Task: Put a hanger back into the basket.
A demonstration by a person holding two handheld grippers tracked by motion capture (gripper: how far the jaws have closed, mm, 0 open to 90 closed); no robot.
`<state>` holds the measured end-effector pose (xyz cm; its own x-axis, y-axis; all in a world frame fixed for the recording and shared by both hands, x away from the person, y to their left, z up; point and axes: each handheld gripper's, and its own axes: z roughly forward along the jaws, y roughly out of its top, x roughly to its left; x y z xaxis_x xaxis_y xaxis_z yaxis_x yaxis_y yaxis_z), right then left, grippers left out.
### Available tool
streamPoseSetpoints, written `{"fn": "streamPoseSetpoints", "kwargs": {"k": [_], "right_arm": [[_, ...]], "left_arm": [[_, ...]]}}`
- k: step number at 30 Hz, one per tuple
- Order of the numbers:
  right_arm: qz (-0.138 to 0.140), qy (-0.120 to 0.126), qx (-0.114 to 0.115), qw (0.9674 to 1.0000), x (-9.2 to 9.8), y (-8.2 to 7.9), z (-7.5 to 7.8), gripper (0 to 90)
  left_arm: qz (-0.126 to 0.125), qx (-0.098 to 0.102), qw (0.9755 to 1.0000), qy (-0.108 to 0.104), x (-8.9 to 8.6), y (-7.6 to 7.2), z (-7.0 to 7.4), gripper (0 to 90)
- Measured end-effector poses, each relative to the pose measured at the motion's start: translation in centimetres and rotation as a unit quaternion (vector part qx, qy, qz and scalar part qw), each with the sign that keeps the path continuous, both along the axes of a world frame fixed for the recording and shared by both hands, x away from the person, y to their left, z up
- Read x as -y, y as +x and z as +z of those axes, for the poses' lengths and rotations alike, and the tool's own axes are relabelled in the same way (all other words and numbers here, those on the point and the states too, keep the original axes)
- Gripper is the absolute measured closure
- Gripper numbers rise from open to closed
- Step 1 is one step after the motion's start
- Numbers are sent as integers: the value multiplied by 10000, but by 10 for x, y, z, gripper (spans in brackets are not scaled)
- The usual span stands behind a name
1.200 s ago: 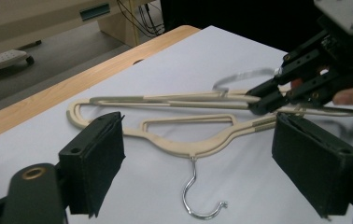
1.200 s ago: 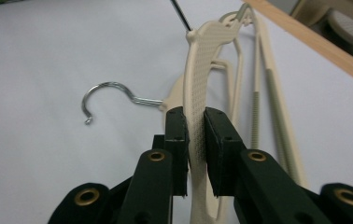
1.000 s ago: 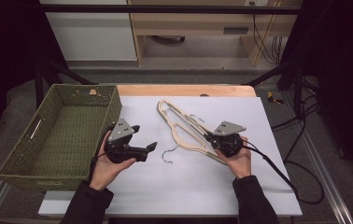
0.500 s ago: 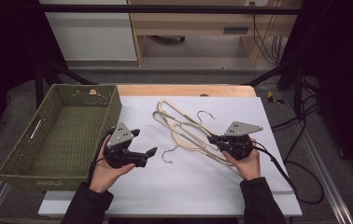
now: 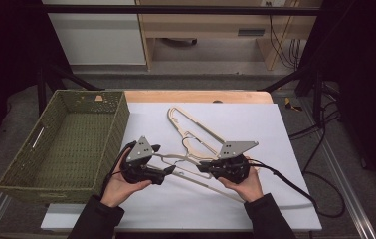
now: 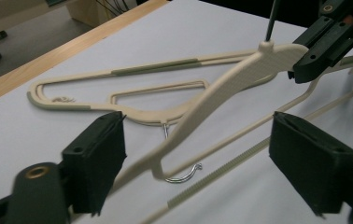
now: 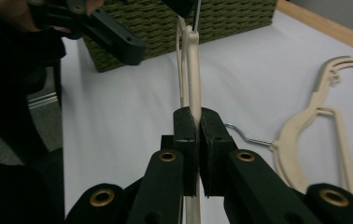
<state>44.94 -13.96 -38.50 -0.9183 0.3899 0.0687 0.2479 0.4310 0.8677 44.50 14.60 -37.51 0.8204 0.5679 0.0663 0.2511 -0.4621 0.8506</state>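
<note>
White tabletop (image 5: 285,129), frame centre: right hand-held gripper (image 5: 207,169) clamped one lifted hanger (image 6: 240,77); left hand-held gripper (image 5: 168,171), jaws apart, closing around it. Basket (image 5: 7,181) at left stood empty.

Green woven basket (image 5: 66,144) sits at table's left edge, hanging a bit past it, nothing inside, small tag on far wall. White sheet (image 5: 255,129) covers most of tabletop, bare wood strip (image 5: 196,96) showing along far edge. Second cream hanger (image 5: 188,124) lies flat on sheet toward far middle, metal hook pointing near side. Beyond far edge: pale wooden bench (image 5: 216,25), white cabinet (image 5: 96,30). Cables (image 5: 320,124) trail on grey floor off right edge.
</note>
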Motion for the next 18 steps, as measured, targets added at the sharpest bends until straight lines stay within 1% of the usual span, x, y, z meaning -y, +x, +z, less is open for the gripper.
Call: {"fn": "streamPoseSetpoints", "kwargs": {"k": [2, 5, 9, 10, 12, 13, 14, 16, 18], "right_arm": [[127, -31, -41, 9999, -3, -2, -1, 872], [244, -93, -50, 9996, -6, -5, -1, 872], [440, -95, -59, 9990, -10, -8, 0, 872], [480, -116, -70, 9988, -11, -9, 0, 872], [492, -159, -90, 9986, -11, -9, -1, 872], [481, -185, -84, 9986, -11, -9, -1, 872], [491, -204, -88, 9985, -11, -8, -1, 872], [512, -221, -118, 9984, -11, -8, -2, 870], [516, -218, -118, 9984, -11, -8, -1, 865]], "left_arm": [[-106, -43, 9999, 84, 2, 0, -1, 270], [-227, -119, 9994, 223, 6, -1, -4, 346], [-344, -124, 9983, 450, 11, -1, -9, 459], [-362, -133, 9980, 499, 11, -1, -9, 504], [-479, -225, 9971, 551, 12, -1, -10, 605], [-498, -187, 9964, 659, 12, -2, -10, 635], [-520, -170, 9958, 736, 12, -2, -10, 646], [-580, -142, 9949, 814, 12, -4, -9, 666], [-612, -83, 9945, 844, 12, -5, -8, 680]]}}
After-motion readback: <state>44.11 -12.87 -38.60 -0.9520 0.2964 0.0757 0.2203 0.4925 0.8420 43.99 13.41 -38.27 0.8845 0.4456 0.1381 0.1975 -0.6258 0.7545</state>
